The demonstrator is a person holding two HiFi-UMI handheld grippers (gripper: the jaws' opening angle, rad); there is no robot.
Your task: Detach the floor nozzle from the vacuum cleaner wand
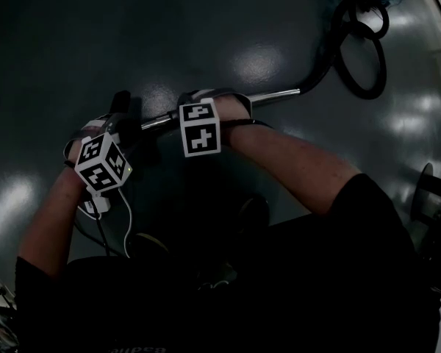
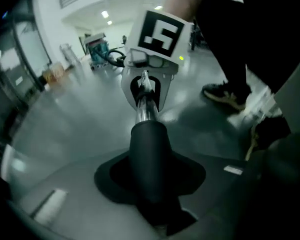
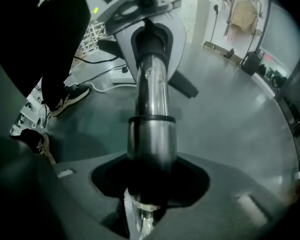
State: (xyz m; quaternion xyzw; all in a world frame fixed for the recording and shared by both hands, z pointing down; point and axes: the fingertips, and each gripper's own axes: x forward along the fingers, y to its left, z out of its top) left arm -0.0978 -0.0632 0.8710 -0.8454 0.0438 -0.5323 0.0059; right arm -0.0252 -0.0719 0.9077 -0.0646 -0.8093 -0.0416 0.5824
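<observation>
The chrome wand lies low over the dark floor, running left into a black nozzle neck. My left gripper is shut on that black neck, which fills the space between its jaws. Beyond the neck the chrome wand runs into my right gripper. My right gripper is shut on the wand's wider chrome sleeve. The thinner wand tube leads from it up to my left gripper. A black part of the floor nozzle sticks out beside it. Both grippers point steeply down, close together.
A black hose loops on the floor at the upper right. A round dark base stands at the right edge. The person's shoe is near the wand. Cables trail over the floor, and a clothes rack stands far off.
</observation>
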